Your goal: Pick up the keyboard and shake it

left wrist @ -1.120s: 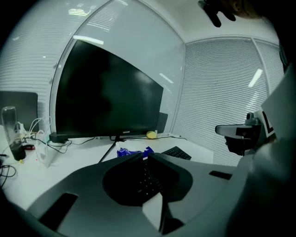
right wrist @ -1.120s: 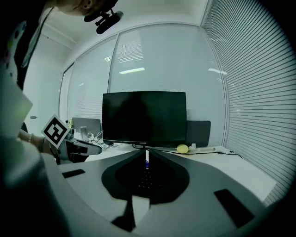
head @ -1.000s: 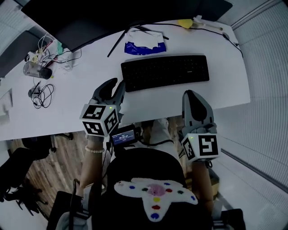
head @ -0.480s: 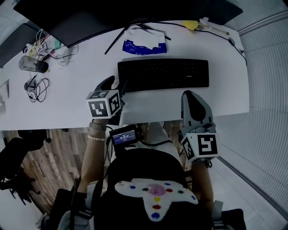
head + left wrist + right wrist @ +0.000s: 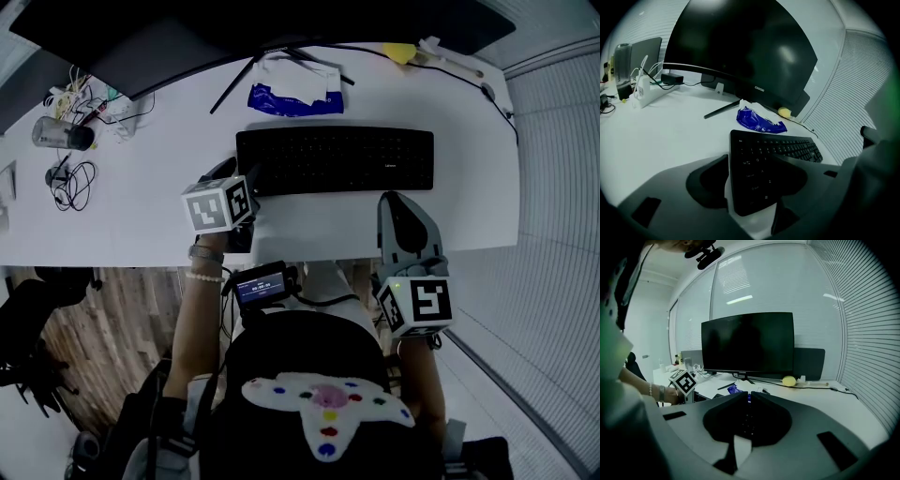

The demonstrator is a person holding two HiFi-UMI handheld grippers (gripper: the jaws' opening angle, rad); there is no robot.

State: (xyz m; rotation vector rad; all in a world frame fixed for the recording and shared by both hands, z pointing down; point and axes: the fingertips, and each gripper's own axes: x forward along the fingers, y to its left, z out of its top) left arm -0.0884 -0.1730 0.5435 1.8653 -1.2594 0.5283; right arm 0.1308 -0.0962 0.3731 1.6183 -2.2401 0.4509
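Left gripper view: down-tilted fingers (image 5: 708,180), just opened, straddle keyboard (image 5: 757,157) end.

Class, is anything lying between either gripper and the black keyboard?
Nothing visible does. The left gripper has just been opening its jaws, which stand either side of the keyboard at its left end, not pressing it. Only bare desk separates the shut right gripper from its right end.

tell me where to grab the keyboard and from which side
Take the keyboard by its short ends, coming in low from the front edge of the desk: it is long, thin and lies flat, so one middle grip might let it tip.
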